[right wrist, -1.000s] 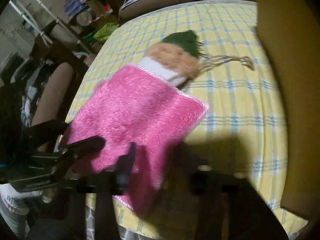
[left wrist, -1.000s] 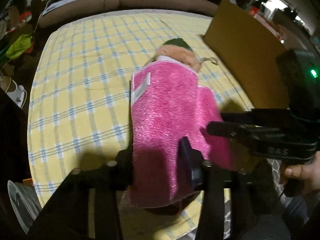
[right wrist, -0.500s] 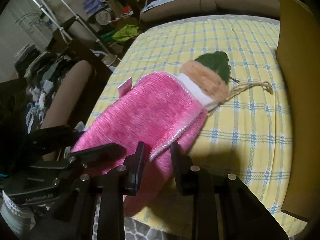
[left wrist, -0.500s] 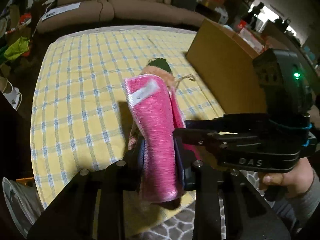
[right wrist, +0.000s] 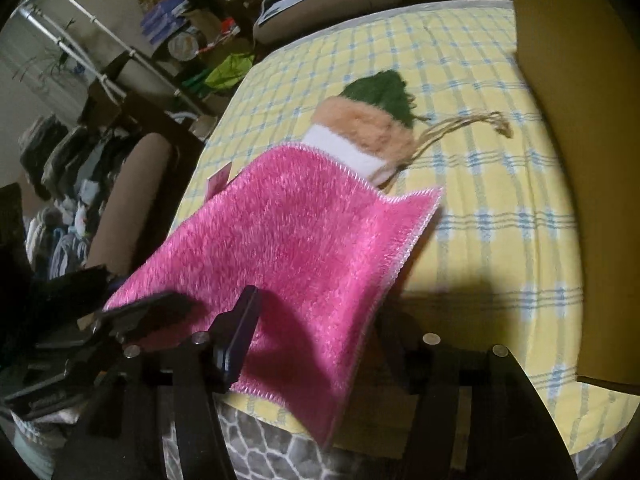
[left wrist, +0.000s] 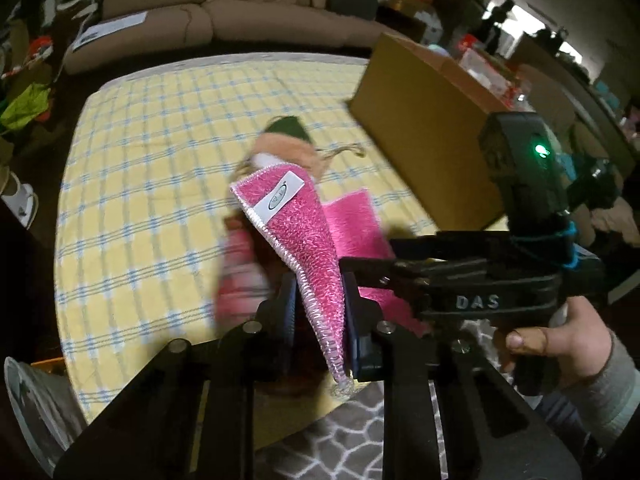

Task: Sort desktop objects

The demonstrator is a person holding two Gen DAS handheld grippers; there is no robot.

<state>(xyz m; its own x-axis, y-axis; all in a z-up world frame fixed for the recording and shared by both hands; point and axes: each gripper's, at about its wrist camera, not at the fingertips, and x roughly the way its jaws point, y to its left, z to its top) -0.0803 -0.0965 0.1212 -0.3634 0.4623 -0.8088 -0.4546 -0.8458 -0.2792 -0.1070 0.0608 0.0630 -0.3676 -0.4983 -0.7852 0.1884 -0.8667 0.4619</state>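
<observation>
Left tool (left wrist: 320, 312): jaws closing on the gathered hem of the fuzzy pink microfibre cloth (left wrist: 308, 248), pads pressing the fabric; cloth raised off the yellow-and-blue checked bench (left wrist: 140, 200).

Right tool (right wrist: 320, 344): jaws opening; cloth drapes between them, apparently unclamped.

Beyond the cloth lies a knitted green, peach and white pouch (right wrist: 360, 124) with a twine loop. Tall brown cardboard box (left wrist: 424, 128) stands right.

Step, judged: handover of cloth to the left tool. Next probably needs a secure grip, then carrying it to its place.
</observation>
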